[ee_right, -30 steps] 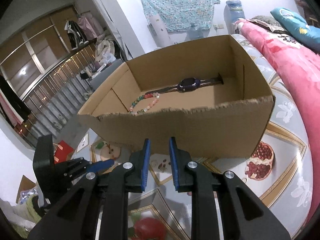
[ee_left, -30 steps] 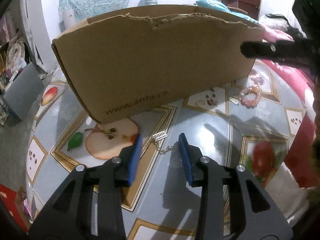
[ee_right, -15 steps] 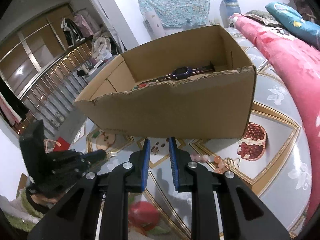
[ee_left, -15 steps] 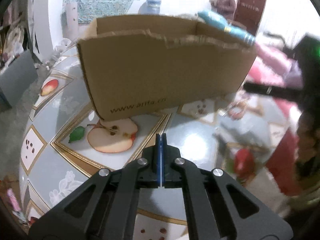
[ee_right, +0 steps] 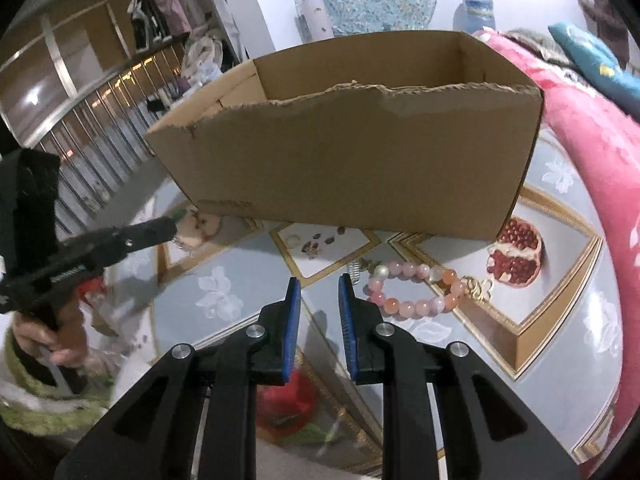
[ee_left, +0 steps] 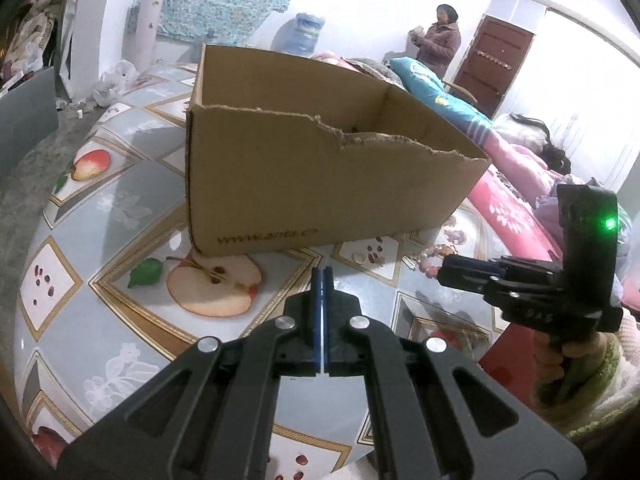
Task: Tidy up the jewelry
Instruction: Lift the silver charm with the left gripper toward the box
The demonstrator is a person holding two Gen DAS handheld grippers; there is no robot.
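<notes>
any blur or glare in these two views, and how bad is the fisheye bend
Left wrist view: mostly sharp, window behind blown out white, cardboard box edges bowed. Right wrist view: left claw and hand smeared by motion, pink bead bracelet crisp, railings curve strongly at the rim.
</notes>
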